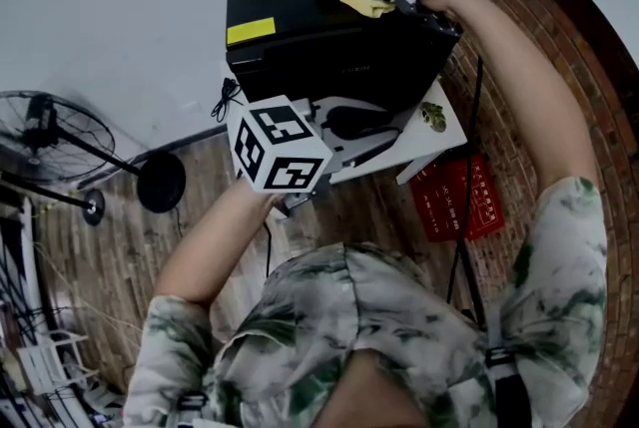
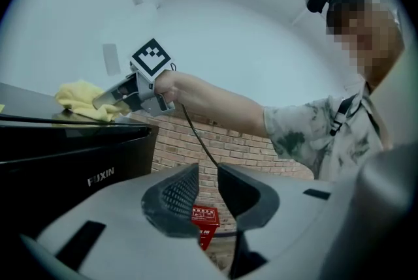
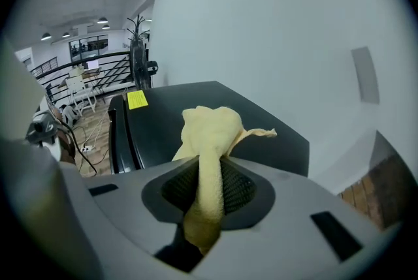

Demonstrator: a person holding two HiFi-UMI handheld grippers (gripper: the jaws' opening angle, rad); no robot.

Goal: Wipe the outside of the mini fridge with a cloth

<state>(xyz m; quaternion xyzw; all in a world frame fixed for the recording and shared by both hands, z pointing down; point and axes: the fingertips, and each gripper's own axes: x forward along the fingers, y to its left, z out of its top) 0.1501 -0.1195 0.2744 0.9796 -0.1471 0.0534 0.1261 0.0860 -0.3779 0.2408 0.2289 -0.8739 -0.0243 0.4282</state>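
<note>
- Right gripper (image 3: 208, 197) is clamped on the yellow cloth (image 3: 210, 132), which lies bunched on the top of the black mini fridge (image 3: 163, 125).
- Left gripper (image 2: 208, 197) is empty, jaws a narrow gap apart, in front of the fridge.
- Suggest pressing the cloth flat and using overlapping strokes toward the yellow sticker (image 3: 137, 99).

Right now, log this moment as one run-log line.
right gripper: shut on yellow cloth | yellow cloth: lying on mini fridge top | left gripper: open, empty

A black standing fan (image 1: 55, 132) sits on the wooden floor (image 1: 200, 226), well left of the left hand-held gripper (image 1: 359, 129). A red box (image 1: 459, 199) lies on brick paving (image 1: 589, 67) just to its right.
</note>
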